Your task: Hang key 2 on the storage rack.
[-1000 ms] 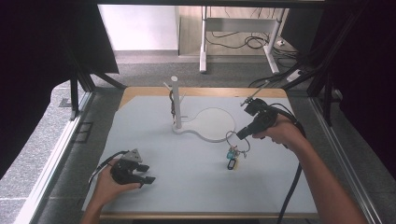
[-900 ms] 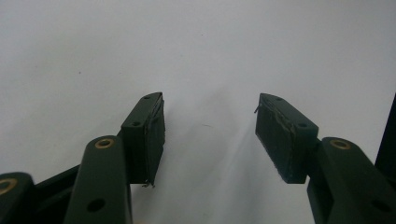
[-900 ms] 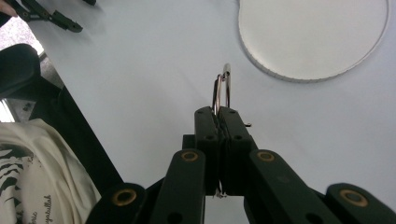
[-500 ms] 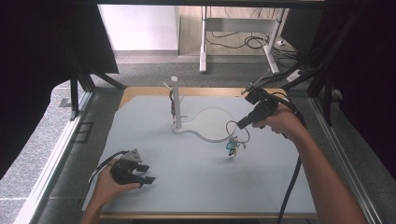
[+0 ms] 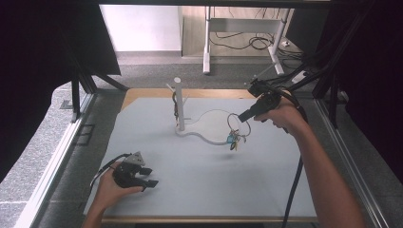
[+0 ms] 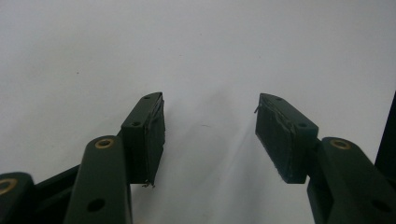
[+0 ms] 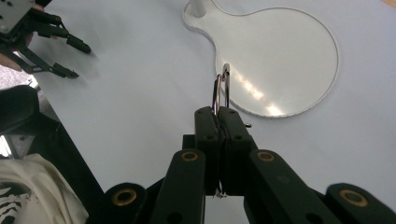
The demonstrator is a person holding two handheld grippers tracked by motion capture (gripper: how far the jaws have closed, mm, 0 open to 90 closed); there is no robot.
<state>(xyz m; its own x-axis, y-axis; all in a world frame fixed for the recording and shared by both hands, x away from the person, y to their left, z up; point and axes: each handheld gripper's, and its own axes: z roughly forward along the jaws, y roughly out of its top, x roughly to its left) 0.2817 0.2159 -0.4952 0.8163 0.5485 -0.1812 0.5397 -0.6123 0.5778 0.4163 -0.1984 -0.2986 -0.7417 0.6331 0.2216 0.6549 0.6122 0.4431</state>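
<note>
Right now you are holding a key ring [image 5: 238, 126] in the right gripper [image 5: 241, 116], right of centre in the high view, with the fingers [image 7: 208, 122] pinched fully together on the thin metal loop. Small keys or charms [image 5: 233, 140] are dangling below the ring, just above the counter [image 5: 190, 190]. In the right gripper view the loop is poking up past the fingertips, over the near rim of the clear round base [image 7: 280, 56] of a white peg stand [image 5: 178, 102].

The left gripper [image 5: 145, 176] is resting on the counter at the lower left of the high view, its fingers [image 6: 144, 135] standing partly apart with nothing between them.

What could go wrong: the grip is on a narrow, slick wire, so the ring may be twisting or slipping out if you swing it. The hanging pieces may be catching on the base rim or knocking the slim post, which looks easy to tip. Threading the loop onto a short peg is probably needing a steady angle.

For room, open counter is lying between the two grippers and along the lower edge. The right edge of the counter is close beside your right forearm, and dark frame struts are crowding the upper right.
</note>
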